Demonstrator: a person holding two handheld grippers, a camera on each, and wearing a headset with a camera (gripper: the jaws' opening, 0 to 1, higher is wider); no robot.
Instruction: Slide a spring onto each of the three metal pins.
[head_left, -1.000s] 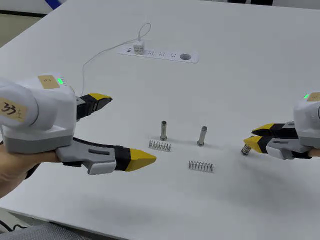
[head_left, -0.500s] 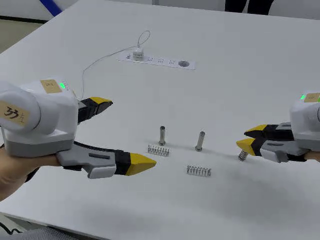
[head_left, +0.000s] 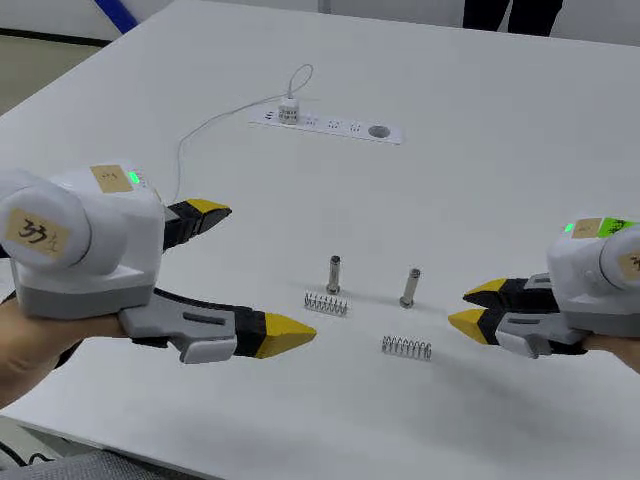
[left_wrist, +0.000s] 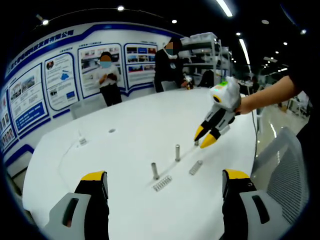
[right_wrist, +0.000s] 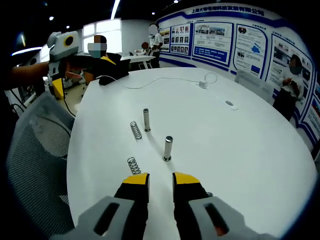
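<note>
Two bare metal pins stand upright mid-table, one on the left (head_left: 334, 272) and one on the right (head_left: 410, 287). One loose spring (head_left: 325, 303) lies by the left pin's foot. Another spring (head_left: 406, 347) lies nearer me. My left gripper (head_left: 268, 272) hovers at the left, open wide and holding nothing. At the right, my right gripper (head_left: 475, 307) is low with a narrow gap between its jaws and nothing in it. In the right gripper view that gripper (right_wrist: 160, 179) points at the nearer pin (right_wrist: 168, 148). A small grey upright piece (left_wrist: 196, 143) stands by its tips.
A white power strip (head_left: 325, 126) with a plug and looped cable (head_left: 290, 108) lies at the back of the white table (head_left: 500, 180). The table's near edge runs just below the left gripper. Mesh chairs (right_wrist: 35, 165) and standing people ring the table.
My right gripper has moved left toward the pins and now covers the spring-wrapped pin that stood by its tips. The left gripper has held its place. The head camera has shifted slightly.
</note>
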